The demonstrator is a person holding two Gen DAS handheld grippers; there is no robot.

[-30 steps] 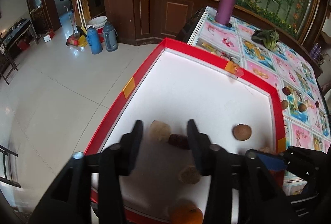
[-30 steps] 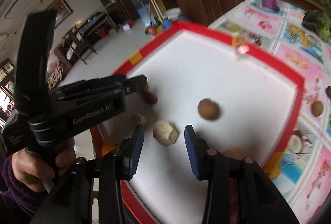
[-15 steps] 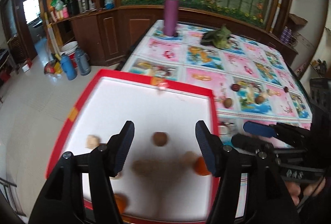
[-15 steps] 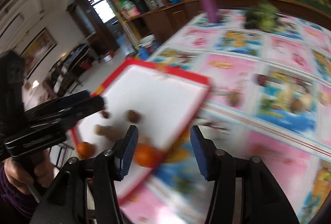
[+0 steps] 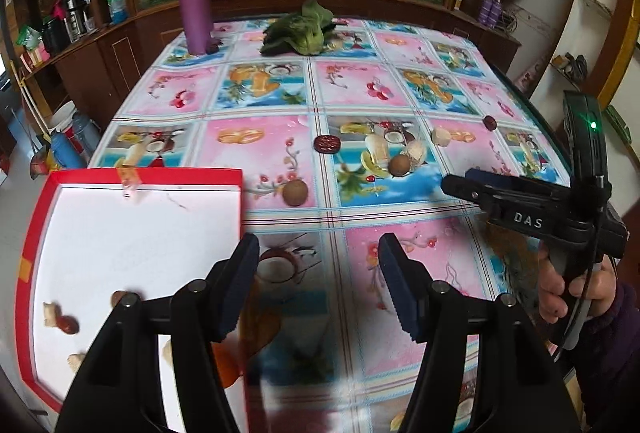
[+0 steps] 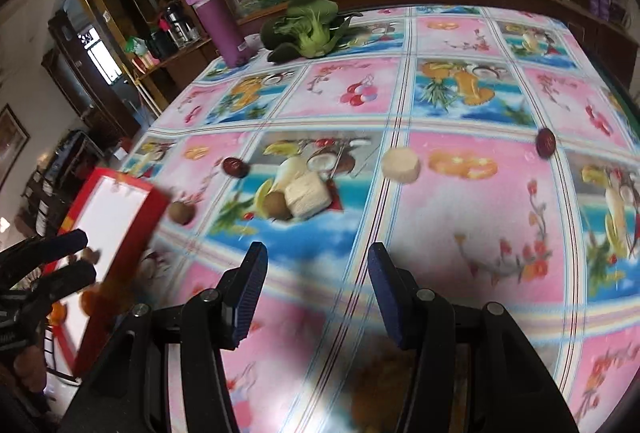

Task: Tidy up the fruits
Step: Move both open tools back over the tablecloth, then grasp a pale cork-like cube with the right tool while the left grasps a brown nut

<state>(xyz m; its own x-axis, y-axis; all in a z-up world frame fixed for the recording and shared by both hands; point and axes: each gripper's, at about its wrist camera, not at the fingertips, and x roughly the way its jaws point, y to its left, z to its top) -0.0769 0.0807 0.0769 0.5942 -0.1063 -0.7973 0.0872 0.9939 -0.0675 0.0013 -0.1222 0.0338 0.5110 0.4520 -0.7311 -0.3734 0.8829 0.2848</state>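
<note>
Both grippers hover empty above the fruit-patterned oilcloth tabletop (image 5: 360, 93). The left gripper (image 5: 318, 283) has its fingers apart at lower centre; likewise the right gripper (image 6: 314, 287). The red-rimmed white tray (image 5: 144, 175) lies at lower left, with small fruit pieces near its lower edge. Loose round brown fruits (image 5: 295, 192) and a dark red date (image 5: 327, 144) lie mid-frame on the tabletop.

Both tools are glossy black plastic. The left gripper (image 5: 318, 283) carries dark blue ribbed pads (image 5: 402, 293) and silver screws (image 5: 439, 287). The right gripper (image 5: 460, 183) shows white "DAS" lettering (image 5: 528, 220), a green light (image 5: 593, 124) and a thin black cable (image 5: 578, 317). A dark purple sleeve (image 5: 612, 345) covers the wrist.
</note>
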